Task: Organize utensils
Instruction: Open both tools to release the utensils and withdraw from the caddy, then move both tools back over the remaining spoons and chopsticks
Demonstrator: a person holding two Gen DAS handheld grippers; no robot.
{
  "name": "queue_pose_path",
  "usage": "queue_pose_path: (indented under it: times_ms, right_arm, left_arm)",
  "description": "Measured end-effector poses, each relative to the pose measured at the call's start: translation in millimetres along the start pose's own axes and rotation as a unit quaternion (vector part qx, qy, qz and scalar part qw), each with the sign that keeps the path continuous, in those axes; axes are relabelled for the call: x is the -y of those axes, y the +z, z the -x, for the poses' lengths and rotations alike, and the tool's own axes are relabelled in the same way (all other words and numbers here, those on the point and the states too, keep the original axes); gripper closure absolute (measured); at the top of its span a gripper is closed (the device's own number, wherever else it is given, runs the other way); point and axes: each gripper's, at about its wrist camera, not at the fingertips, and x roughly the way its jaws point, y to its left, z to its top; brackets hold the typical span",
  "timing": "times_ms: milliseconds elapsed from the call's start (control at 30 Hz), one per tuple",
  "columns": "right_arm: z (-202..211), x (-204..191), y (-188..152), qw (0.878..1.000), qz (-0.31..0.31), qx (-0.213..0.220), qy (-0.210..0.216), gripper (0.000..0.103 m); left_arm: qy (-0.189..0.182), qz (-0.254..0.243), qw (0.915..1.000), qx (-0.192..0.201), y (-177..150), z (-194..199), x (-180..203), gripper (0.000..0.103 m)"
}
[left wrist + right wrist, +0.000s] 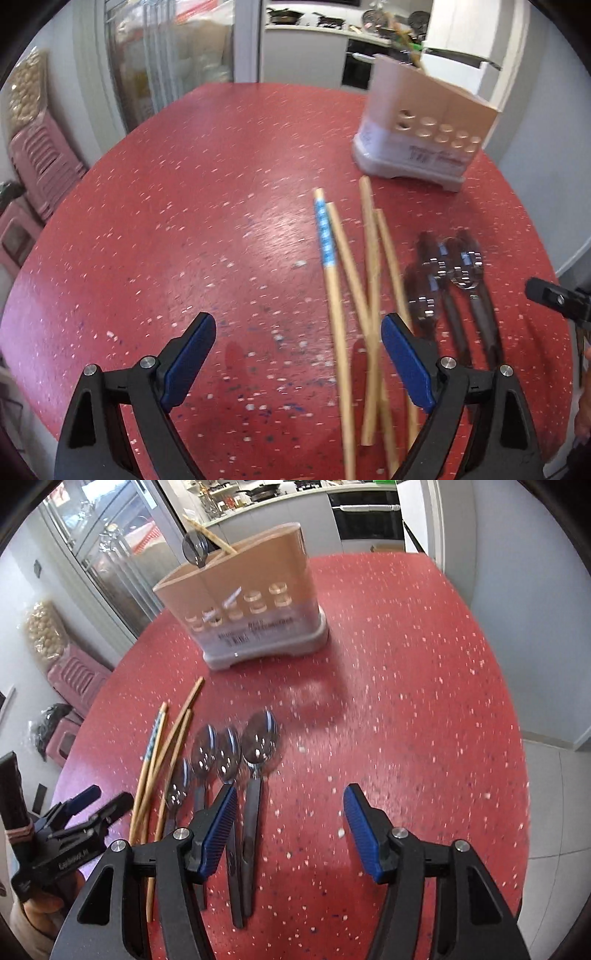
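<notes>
Both fisheye views are bright and evenly lit, with a pale sheen of glare on the red desk [184, 221] near its middle and a soft shadow beside the utensil holder [251, 602]. Motion blur smears the chopsticks [354, 295] and the spoons [229, 753], most of all in the left wrist view. Straight lines bow toward the rims, where black vignette fills the corners.

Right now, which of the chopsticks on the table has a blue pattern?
The leftmost chopstick, beside three plain wooden chopsticks: a blue-and-white patterned band wraps its upper end.
</notes>
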Motion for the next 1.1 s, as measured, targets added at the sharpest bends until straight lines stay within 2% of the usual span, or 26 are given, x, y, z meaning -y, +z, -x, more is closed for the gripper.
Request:
queue_pose_path:
  times_ms: [267, 500, 867, 1100]
  right_arm:
    - [-12, -4, -2, 0.999, -0.005, -0.023, -0.025, 0.039]
    - [-21, -19, 3, 0.998, 0.019, -0.029, -0.046, 0.039]
    - [-36, -29, 2, 0.996, 0.033, -0.045, -0.071, 0.039]
    - [-49, -41, 6, 0.994, 0.053, -0.051, -0.086, 0.039]
  left_arm:
    - [0.020, 0.012, 0.9995, -0.022, 6, -22, -16, 0.000]
    - [0.022, 0.018, 0.9994, -0.021, 11, -25, -23, 0.000]
    - [-0.001, 0.016, 0.9995, -0.026, 13, -31, -27, 0.000]
    - [0.000, 0.010, 0.9996, -0.025, 14, -31, -25, 0.000]
